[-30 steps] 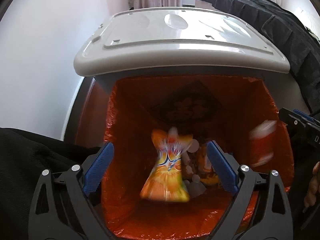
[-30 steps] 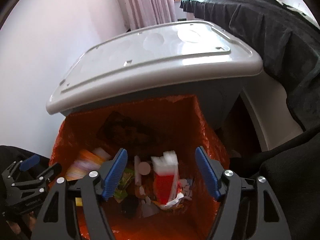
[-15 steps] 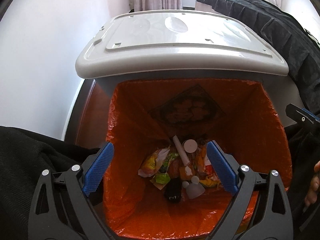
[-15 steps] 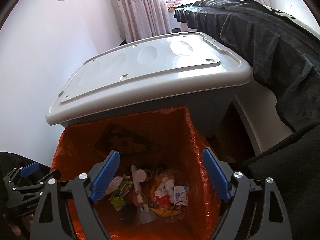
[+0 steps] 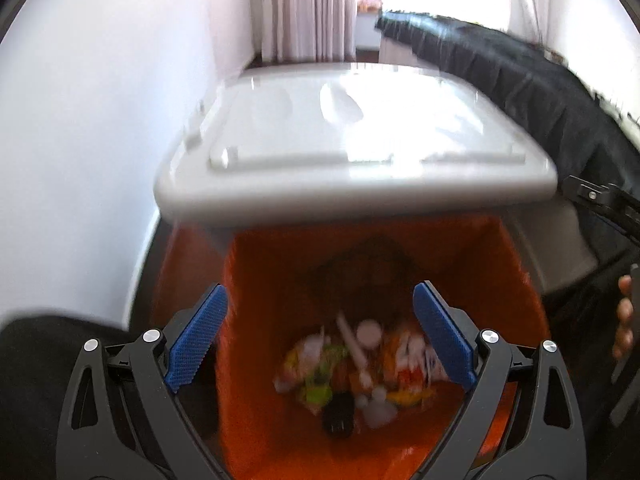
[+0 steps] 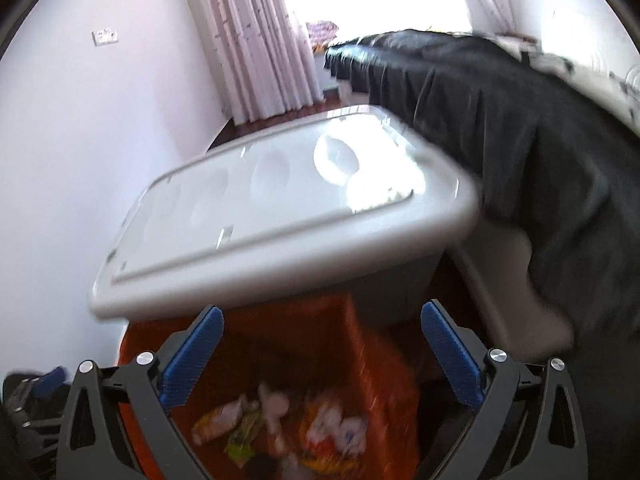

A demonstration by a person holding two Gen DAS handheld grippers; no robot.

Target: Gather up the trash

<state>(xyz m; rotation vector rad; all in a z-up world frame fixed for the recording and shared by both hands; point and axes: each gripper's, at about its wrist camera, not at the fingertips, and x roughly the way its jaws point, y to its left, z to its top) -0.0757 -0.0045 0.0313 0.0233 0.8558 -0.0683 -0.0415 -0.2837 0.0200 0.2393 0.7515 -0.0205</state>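
Trash [image 5: 360, 372] lies heaped at the bottom of the orange-lined bin [image 5: 516, 288], under its raised grey lid [image 5: 352, 148]. Left tongs [image 5: 320, 344] gape wide, empty; right tongs [image 6: 320, 356], just opened further, likewise hold nothing.

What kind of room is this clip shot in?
Likely a home bedroom or living room: pale curtains at a bright window, furniture under a black cover, and a lidded bin with an orange liner holding wrappers.

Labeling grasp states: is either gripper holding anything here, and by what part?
Nothing held. Left gripper and right gripper are open and empty above the orange-lined bin.
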